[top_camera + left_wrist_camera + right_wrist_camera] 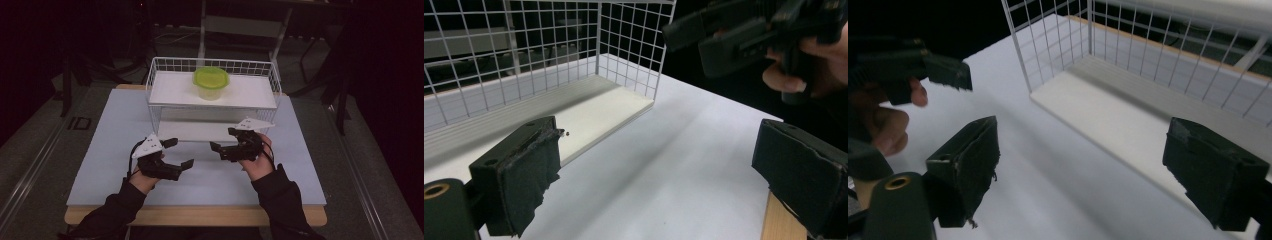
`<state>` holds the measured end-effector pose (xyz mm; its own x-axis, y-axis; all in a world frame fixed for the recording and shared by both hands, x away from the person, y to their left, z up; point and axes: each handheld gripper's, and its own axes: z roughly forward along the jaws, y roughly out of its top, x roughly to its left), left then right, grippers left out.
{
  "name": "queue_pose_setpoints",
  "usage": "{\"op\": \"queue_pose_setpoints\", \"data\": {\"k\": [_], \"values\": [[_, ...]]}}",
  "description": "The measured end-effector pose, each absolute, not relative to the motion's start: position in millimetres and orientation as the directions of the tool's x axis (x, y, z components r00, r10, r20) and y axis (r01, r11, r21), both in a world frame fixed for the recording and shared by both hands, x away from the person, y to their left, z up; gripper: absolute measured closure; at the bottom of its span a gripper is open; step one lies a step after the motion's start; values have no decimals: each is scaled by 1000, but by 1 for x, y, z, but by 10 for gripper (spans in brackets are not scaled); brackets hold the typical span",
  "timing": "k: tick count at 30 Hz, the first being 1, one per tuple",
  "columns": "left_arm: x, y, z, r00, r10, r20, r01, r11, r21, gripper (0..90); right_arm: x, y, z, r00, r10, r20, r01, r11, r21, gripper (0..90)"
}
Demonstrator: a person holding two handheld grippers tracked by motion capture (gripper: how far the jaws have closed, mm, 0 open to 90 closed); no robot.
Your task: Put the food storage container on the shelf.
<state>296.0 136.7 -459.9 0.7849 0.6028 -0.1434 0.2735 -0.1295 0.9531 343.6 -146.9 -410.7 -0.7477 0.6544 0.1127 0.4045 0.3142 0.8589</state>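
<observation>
High view shows the left gripper (181, 153) at lower left and the right gripper (223, 139) at centre, both spread wide and holding nothing; the green-lidded container (211, 82) sits at upper centre on the wire rack (160, 95).

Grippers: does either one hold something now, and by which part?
Nothing is held. The left gripper and the right gripper both stand open over the table.

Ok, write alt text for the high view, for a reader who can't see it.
A person's two hands each hold an open black gripper, left and right, empty above a white table. Behind them stands a white wire shelf, and on its top level sits a tub with a green lid.
</observation>
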Motion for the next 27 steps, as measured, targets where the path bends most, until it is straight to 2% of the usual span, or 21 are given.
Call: {"op": "queue_pose_setpoints", "data": {"k": [17, 27], "values": [[285, 135, -466, 821, 560, -108, 256, -194, 947, 58, 312, -181, -446, -776, 624, 88, 359, 323, 876, 139], [273, 145, -480, 837, 537, -109, 294, -272, 916, 58, 292, -204, -456, -778, 625, 57, 353, 361, 863, 137]]}}
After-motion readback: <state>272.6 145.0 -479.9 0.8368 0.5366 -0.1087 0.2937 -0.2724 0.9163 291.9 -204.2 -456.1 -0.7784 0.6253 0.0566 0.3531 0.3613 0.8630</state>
